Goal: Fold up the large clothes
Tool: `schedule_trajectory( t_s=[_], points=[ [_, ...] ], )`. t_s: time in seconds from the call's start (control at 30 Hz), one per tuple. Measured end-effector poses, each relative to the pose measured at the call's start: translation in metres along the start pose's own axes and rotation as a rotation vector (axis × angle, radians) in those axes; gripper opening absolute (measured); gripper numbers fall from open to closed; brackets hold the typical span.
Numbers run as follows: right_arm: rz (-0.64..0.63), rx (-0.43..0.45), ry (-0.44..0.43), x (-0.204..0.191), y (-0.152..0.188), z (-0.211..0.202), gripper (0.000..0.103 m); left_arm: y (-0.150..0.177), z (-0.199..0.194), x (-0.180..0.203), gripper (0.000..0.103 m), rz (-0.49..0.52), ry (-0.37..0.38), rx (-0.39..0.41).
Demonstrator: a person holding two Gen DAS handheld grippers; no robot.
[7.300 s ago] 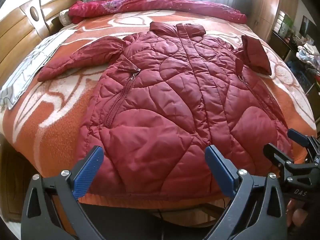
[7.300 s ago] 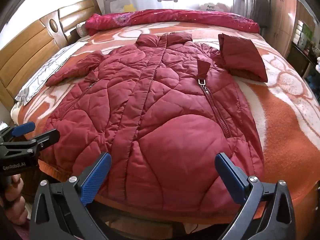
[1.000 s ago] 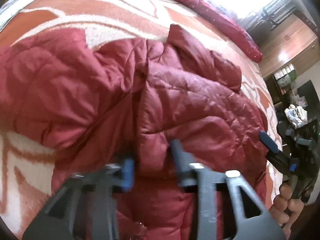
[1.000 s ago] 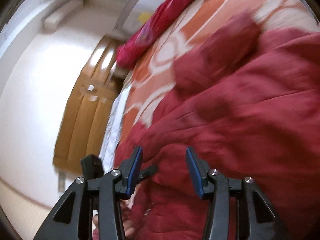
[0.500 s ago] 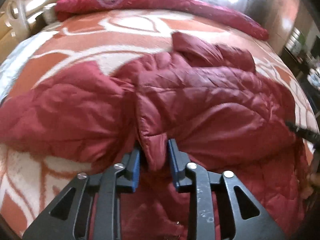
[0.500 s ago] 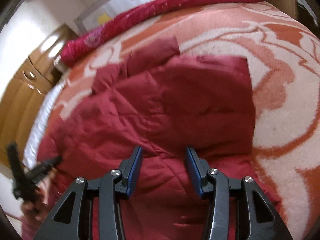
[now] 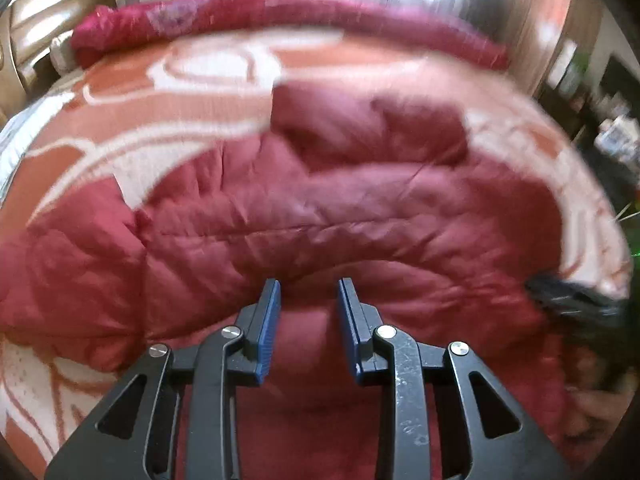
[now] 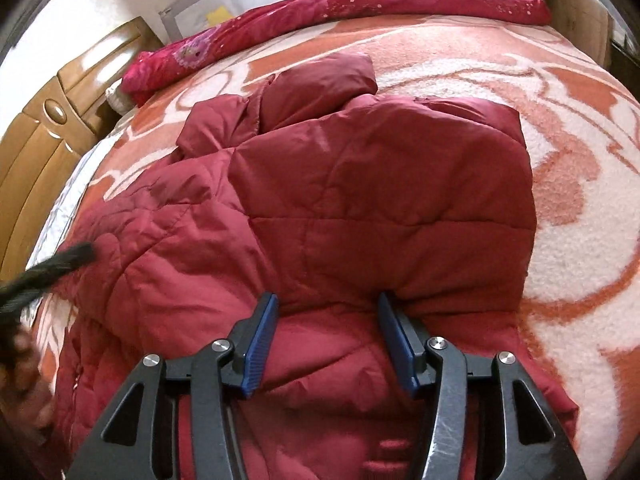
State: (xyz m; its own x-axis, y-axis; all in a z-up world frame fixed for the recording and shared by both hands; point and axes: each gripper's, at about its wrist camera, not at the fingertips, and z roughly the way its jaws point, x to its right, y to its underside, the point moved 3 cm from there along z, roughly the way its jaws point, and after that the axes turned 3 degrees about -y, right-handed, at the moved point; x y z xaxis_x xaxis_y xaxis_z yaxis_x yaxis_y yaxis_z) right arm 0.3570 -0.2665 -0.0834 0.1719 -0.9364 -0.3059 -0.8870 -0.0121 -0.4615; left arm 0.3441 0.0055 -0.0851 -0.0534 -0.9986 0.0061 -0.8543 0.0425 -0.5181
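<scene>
A dark red quilted puffer jacket (image 7: 340, 208) lies on the bed, its lower part folded up over the chest; it also shows in the right wrist view (image 8: 360, 200). My left gripper (image 7: 308, 300) hovers at the near edge of the fold, jaws parted with nothing between them. My right gripper (image 8: 326, 312) sits at the fold's right part, jaws wider apart and empty, fingertips touching the fabric. The collar (image 8: 320, 80) sticks out at the far end. The left wrist view is blurred.
The bed carries an orange and white patterned blanket (image 8: 560, 160). A rolled red quilt (image 8: 360, 4) lies along the far side. A wooden headboard (image 8: 52, 132) stands at the left. Shelves and clutter (image 7: 612, 136) stand to the right of the bed.
The left gripper has let go of the jacket fold it was pinching and its jaws have parted. The right gripper's jaws have opened wider. The folded part now rests flat.
</scene>
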Motion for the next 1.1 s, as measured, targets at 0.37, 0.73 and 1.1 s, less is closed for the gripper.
schedule_trajectory(
  t_s=[0.37,0.73,1.1],
  points=[
    [-0.117,0.002,0.234,0.009,-0.02,0.005,0.052,0.014,0.011,-0.003,0.028,-0.008,-0.006,-0.017],
    [-0.065,-0.002,0.167,0.032,-0.009,0.024,0.054,0.019,0.02,-0.009,0.028,-0.032,-0.02,-0.034],
    [-0.071,0.004,0.167,0.031,-0.009,0.02,0.054,0.036,-0.02,-0.047,0.028,-0.175,0.071,0.006]
  ],
)
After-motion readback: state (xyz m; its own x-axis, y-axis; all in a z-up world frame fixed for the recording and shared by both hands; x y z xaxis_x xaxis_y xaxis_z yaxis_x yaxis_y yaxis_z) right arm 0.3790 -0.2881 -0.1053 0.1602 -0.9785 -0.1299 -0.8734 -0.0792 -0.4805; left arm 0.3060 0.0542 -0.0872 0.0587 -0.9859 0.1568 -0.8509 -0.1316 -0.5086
